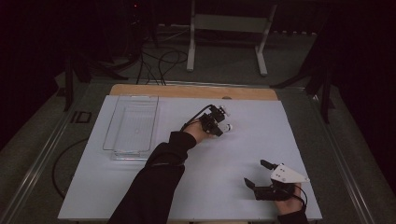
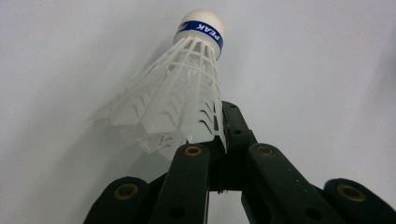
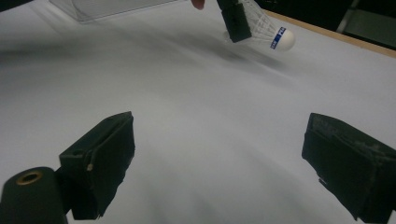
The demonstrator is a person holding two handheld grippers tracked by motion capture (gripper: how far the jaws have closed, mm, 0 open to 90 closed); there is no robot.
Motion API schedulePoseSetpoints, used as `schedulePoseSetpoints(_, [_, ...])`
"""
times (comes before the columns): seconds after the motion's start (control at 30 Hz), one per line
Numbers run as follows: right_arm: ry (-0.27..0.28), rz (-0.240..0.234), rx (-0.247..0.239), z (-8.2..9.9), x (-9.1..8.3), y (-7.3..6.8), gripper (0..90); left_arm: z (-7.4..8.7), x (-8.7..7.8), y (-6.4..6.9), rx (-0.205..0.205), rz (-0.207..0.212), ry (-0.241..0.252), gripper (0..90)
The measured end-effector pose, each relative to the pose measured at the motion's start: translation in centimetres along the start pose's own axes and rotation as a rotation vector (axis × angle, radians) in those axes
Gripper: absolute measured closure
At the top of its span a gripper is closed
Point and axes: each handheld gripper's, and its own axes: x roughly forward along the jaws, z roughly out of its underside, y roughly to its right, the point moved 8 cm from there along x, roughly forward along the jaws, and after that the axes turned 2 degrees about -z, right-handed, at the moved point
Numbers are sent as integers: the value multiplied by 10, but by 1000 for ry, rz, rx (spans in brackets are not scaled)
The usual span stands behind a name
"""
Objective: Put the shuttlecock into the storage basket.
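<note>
A white plastic shuttlecock (image 2: 182, 98) with a blue band under its cork is pinched by its skirt in my left gripper (image 2: 224, 140), cork pointing away from the jaws. In the high view the left gripper (image 1: 218, 128) hangs over the middle of the white table top, and the shuttlecock (image 1: 227, 126) sticks out to its right. The right gripper view catches the same shuttlecock (image 3: 273, 35) raised off the surface at the far side. My right gripper (image 1: 258, 173) rests near the table's front right corner, its jaws (image 3: 219, 158) wide apart with nothing between them.
A clear plastic tray (image 1: 133, 123) lies on the left part of the white sheet (image 1: 261, 140). A wooden table edge (image 1: 194, 91) runs along the back. Beyond it, cables and a white stand (image 1: 229, 28) sit on the dark floor.
</note>
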Motion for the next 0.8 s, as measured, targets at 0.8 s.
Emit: schedulePoseSetpoints(0.8, [4, 3, -11, -1, 0, 0, 94, 19, -35, 26, 93, 33, -41, 900])
